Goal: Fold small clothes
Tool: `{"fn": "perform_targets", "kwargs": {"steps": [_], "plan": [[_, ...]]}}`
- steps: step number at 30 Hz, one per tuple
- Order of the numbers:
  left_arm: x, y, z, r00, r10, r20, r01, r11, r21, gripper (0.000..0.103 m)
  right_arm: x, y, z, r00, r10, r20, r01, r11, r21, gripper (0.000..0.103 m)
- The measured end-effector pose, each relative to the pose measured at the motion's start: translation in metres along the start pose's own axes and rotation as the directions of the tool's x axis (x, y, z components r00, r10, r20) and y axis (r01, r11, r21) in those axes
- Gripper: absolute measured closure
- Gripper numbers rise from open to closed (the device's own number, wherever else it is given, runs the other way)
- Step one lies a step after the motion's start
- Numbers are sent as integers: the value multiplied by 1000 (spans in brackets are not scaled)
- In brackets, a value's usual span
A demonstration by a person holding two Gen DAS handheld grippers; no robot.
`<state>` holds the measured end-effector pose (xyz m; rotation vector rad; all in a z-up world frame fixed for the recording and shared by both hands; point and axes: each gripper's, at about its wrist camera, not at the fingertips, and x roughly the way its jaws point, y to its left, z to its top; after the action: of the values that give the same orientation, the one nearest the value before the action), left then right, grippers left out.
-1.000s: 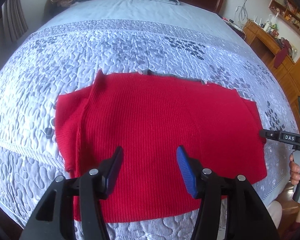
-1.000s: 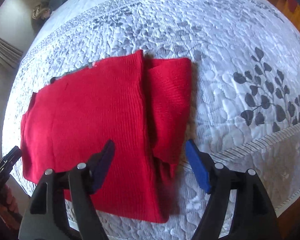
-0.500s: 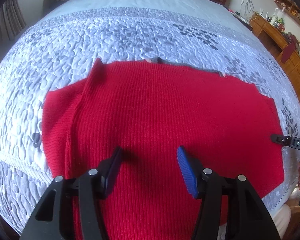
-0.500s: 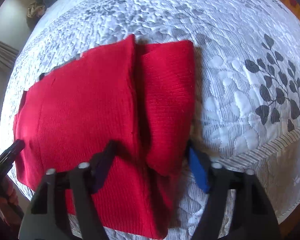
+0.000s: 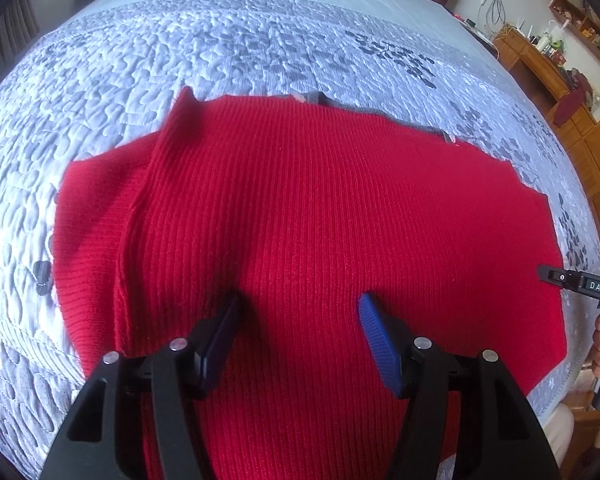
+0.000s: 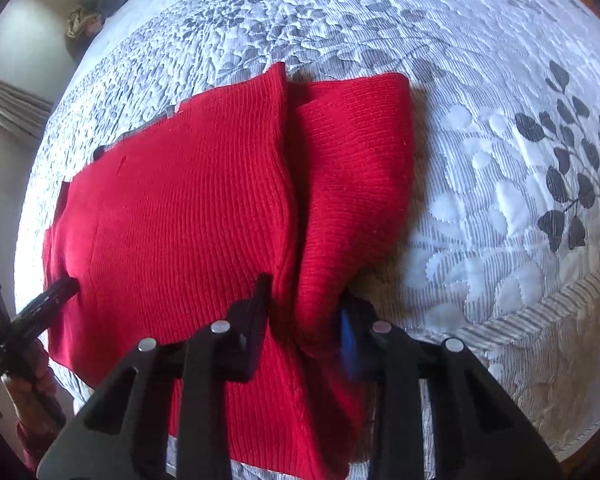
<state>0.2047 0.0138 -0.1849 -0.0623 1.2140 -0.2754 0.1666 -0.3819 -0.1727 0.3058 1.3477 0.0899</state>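
A red ribbed knit garment point(image 5: 320, 220) lies flat on the bed, with a folded-over sleeve along its left side. My left gripper point(image 5: 300, 304) is open, its fingers low over the garment's middle near the front hem. In the right wrist view the same garment point(image 6: 180, 220) has a folded sleeve panel point(image 6: 356, 168) on its right. My right gripper point(image 6: 306, 292) has narrowed around the lower end of that sleeve fold, with red cloth between the fingers. The right gripper's tip point(image 5: 572, 282) shows at the garment's right edge.
The bed has a pale quilted cover point(image 5: 260, 48) with grey leaf print point(image 6: 572, 176). A pillow and bundled clothes point(image 6: 100, 4) lie at the far end. A wooden desk and shelves point(image 5: 548, 60) stand to the right of the bed.
Both grippers moved forward and down onto the garment. The right gripper's fingers closed in from wide open onto the sleeve fold. The left gripper stayed open.
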Motion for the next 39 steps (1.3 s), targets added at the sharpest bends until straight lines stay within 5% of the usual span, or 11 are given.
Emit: {"fn": "perform_targets", "kwargs": {"steps": [13,23,31,39], "plan": [[6,-1,1,1000,-10,-8,10,1000,21,39,6,-7,4,999,34,-38,-32,998,53,77],[5,5,4,998,-58,-38,59,998,13,37,-13,21,19,992,-102,-76,106,993,50,84],[-2,4,8,995,-65,-76,68,997,33,38,-63,88,36,992,-123,14,123,992,-30,86],[-50,46,8,998,-68,12,68,998,-15,39,-74,195,47,991,-115,63,126,970,-207,87]]}}
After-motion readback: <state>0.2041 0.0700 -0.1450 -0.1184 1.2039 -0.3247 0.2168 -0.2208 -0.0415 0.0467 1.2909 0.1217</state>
